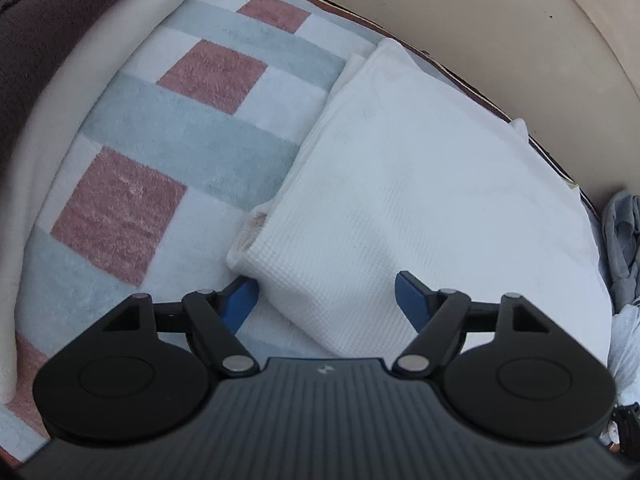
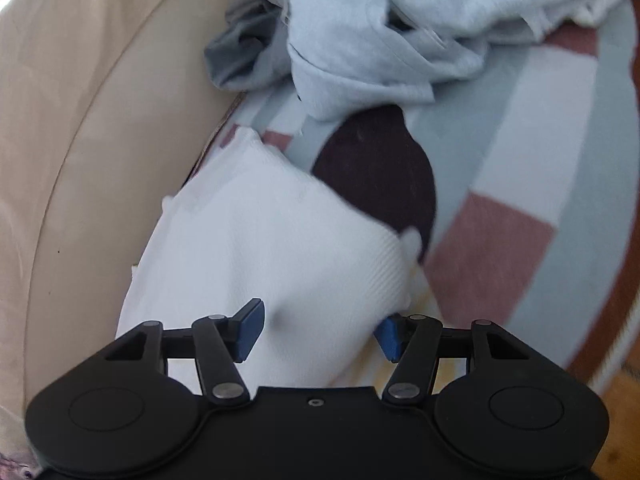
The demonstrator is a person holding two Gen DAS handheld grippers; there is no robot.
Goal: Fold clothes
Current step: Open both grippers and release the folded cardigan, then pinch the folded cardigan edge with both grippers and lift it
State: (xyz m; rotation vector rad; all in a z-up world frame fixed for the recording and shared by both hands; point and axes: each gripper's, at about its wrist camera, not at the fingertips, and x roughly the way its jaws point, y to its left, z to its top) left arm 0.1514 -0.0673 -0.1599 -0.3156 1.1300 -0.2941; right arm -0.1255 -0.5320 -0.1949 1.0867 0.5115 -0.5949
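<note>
A folded white waffle-weave cloth (image 1: 420,184) lies on a blanket (image 1: 192,128) w/ grey-blue stripes and dusty-pink squares, close to the blanket's far edge, next to a beige wall (image 1: 520,20). In the left wrist view the left gripper (image 1: 326,300) hangs over the near end of that cloth, jaws spread wide; one blue pad sits just off the cloth's near-left corner over the blanket, the other pad is over the white cloth, and neither presses on it. A cream pillow (image 1: 60,112) and smth dark brown run along the upper left of that view, and a bit of grey clothing shows at the right edge. In the right wrist view the right gripper (image 2: 320,330) is also spread wide, w/ the white cloth (image 2: 260,240) between and under its pads but not pinched; the right-hand pad sits at the cloth's edge. A dark maroon garment (image 2: 380,168) lies just past the white cloth, partly under it. Beyond that sits a loose heap of pale grey clothes (image 2: 380,28), unfolded, w/ a darker grey piece (image 2: 244,56) at its left side against the wall. Right wrist view is a bit blurred.
</note>
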